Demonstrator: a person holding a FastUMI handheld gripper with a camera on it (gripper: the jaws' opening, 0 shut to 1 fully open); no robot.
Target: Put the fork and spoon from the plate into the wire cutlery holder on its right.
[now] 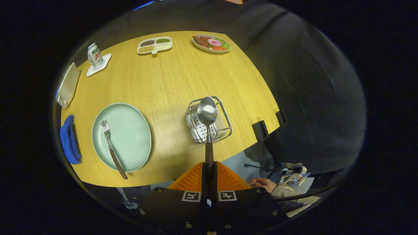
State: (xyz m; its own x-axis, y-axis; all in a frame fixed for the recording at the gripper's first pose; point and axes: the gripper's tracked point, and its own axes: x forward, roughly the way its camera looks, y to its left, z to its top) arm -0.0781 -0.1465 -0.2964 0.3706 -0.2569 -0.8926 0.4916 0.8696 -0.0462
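Observation:
My gripper (209,168) is shut on the dark wooden handle of the spoon (207,112). The spoon sticks straight out ahead of the fingers, and its steel bowl hangs over the wire cutlery holder (225,127), high above the table. The holder is a square steel basket with a perforated floor, standing to the right of the pale green plate (130,137). The fork (111,147) lies on the plate's left part, tines pointing away from me, its brown handle reaching over the plate's near rim.
The yellow wooden table (169,78) carries a divided snack tray (154,44), a plate of food (211,43), a can on a white coaster (95,56), a pale flat board (68,85) and a blue cloth (68,138). A person's hand (263,183) rests below the table edge.

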